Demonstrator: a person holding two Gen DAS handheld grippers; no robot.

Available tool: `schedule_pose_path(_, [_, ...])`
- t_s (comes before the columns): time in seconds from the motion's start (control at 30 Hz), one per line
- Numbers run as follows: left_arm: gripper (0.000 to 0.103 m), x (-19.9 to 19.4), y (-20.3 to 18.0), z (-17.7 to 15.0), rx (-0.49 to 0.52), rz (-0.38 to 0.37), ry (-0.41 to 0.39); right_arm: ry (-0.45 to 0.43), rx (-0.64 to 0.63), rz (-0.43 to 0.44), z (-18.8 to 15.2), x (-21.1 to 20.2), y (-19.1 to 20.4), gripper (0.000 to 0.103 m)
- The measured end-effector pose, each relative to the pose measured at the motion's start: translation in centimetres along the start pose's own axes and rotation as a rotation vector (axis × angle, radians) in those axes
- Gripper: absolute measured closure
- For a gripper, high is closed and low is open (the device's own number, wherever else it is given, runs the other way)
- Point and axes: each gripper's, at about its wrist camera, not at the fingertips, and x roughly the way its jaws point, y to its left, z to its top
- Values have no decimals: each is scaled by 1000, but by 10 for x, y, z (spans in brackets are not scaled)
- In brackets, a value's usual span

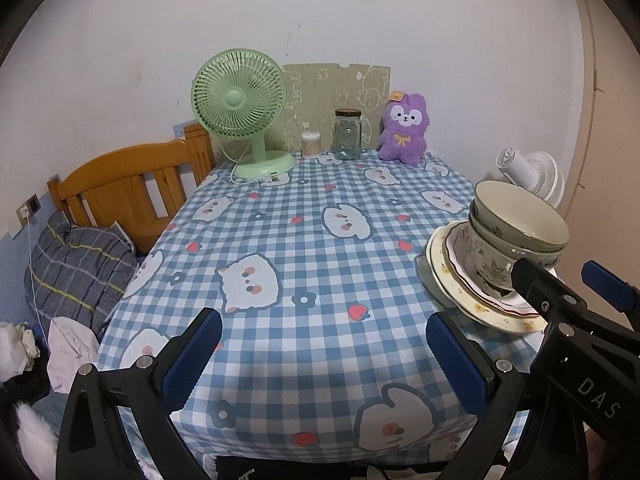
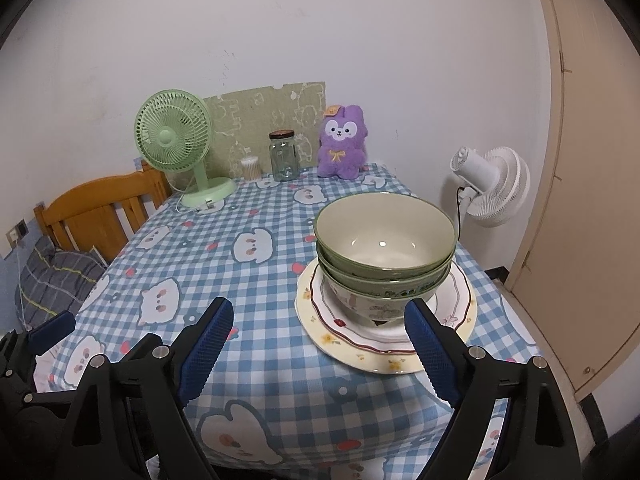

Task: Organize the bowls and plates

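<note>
A stack of green bowls (image 2: 384, 248) sits nested on a white red-rimmed plate (image 2: 460, 292), which lies on a larger cream floral plate (image 2: 360, 344), on the right of the checked tablecloth (image 2: 248, 280). The stack also shows at the right in the left wrist view (image 1: 516, 224). My right gripper (image 2: 320, 348) is open and empty, just in front of the stack and a little to its left. My left gripper (image 1: 324, 356) is open and empty over the table's near edge, left of the stack. The right gripper (image 1: 568, 288) shows in the left wrist view beside the plates.
At the back of the table stand a green desk fan (image 1: 240, 112), a glass jar (image 1: 347, 134), a cotton-swab tub (image 1: 310, 144) and a purple plush (image 1: 404, 128). A wooden bed frame (image 1: 132, 188) is on the left. A white fan (image 2: 492, 184) and a door (image 2: 592, 160) are on the right.
</note>
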Motion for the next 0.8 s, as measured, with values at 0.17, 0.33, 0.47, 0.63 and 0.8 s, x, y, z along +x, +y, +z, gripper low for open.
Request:
schedule_pose_path(0.17, [0,2,1,0,-5,0,1,2,2,0,0,1,-1,14])
schedule_pose_path(0.33, [0,3,1,-1,-1,-1,0,3,3,1,0,1,-1,14])
schedule_pose_path(0.47, [0,3,1,-1,0,-9,1,-7,4,0,1,0,-1,14])
schedule_pose_path(0.63, [0,2,0,0,3,-6,-7,-10,10,4,1,-1,-2,14])
schedule_pose_path(0.8, [0,0,0,0,0,-3,-12,-11,10,7,2,-1,-1,13])
